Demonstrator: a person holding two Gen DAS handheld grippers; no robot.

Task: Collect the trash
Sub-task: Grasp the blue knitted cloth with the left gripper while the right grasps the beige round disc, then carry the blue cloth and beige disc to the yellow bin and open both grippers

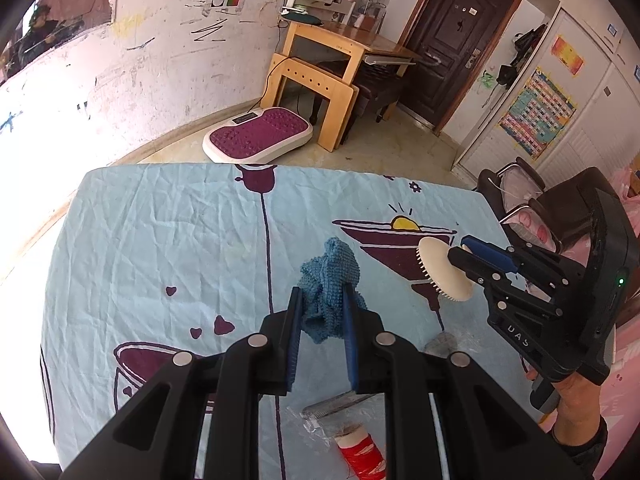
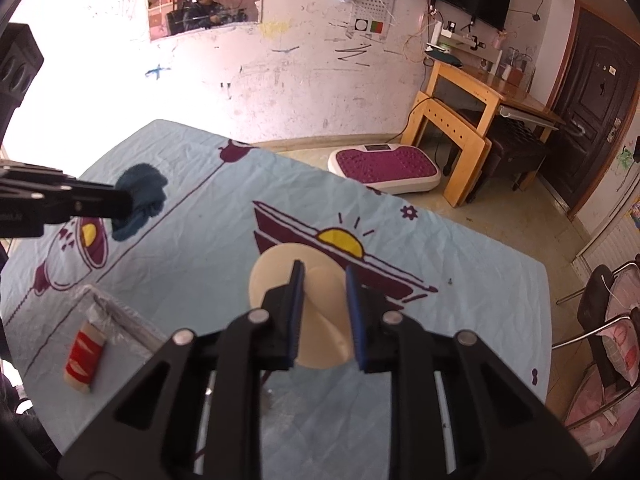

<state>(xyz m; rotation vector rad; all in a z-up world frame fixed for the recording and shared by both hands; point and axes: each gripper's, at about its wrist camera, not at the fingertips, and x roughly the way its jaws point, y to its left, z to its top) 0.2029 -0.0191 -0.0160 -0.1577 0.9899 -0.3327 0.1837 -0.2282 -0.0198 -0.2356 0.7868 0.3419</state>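
Note:
My left gripper (image 1: 322,300) is shut on a crumpled blue knitted cloth (image 1: 329,276) and holds it above the light blue tablecloth (image 1: 160,240). My right gripper (image 2: 323,276) is shut on the knob of a cream round bristle brush (image 2: 320,320), also held above the table. The brush (image 1: 444,272) and right gripper (image 1: 460,250) show at the right in the left wrist view. The cloth (image 2: 140,196) in the left gripper (image 2: 128,200) shows at the left in the right wrist view.
A red thread spool (image 1: 362,456) and a clear plastic wrapper with a metal piece (image 1: 328,410) lie near the table's front edge; the spool (image 2: 85,354) also shows in the right wrist view. A crumpled clear scrap (image 1: 440,342) lies nearby. Chairs (image 2: 608,320) stand right of the table.

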